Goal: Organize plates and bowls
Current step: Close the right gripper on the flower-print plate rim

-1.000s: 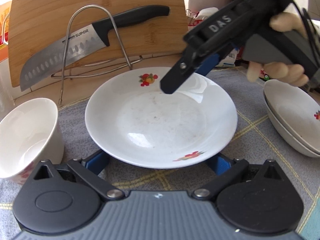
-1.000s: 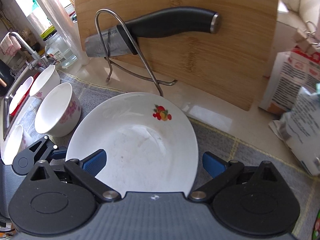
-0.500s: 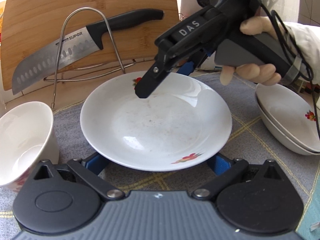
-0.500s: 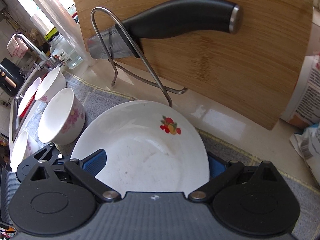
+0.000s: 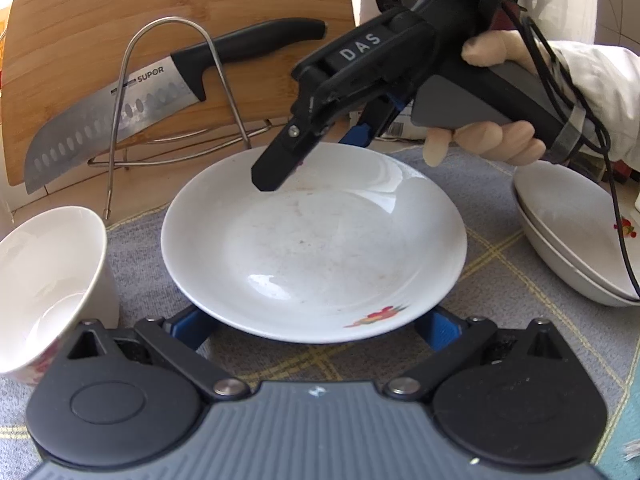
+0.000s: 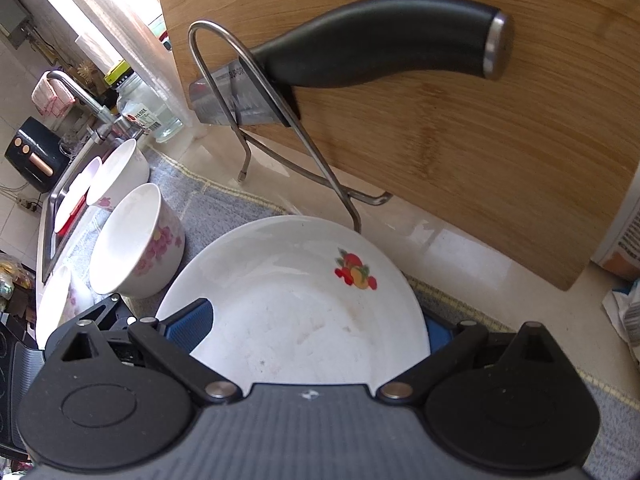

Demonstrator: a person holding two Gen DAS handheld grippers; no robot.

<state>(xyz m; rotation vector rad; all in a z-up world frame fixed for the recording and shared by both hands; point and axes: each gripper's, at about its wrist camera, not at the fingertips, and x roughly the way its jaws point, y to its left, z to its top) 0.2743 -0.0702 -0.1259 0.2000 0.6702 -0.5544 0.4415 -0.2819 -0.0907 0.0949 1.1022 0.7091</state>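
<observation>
A white plate with fruit prints (image 5: 316, 248) lies on the grey cloth; it also shows in the right wrist view (image 6: 304, 308). My left gripper (image 5: 316, 326) is open, its blue pads low at either side of the plate's near rim. My right gripper (image 6: 316, 326) is open, one finger above the plate and one below its far-right rim; it shows in the left wrist view (image 5: 316, 152). A white flowered bowl (image 5: 44, 284) stands left of the plate, also in the right wrist view (image 6: 134, 240).
Two stacked plates (image 5: 576, 232) sit at the right. A bamboo cutting board (image 5: 160, 20) and a knife (image 5: 140, 100) lean in a wire rack (image 5: 168, 92) behind the plate. More bowls (image 6: 116, 172) and a sink (image 6: 56, 216) lie to the left.
My right gripper has moved in over the plate's far rim, towards the cutting board. My left gripper has stayed at the near rim.
</observation>
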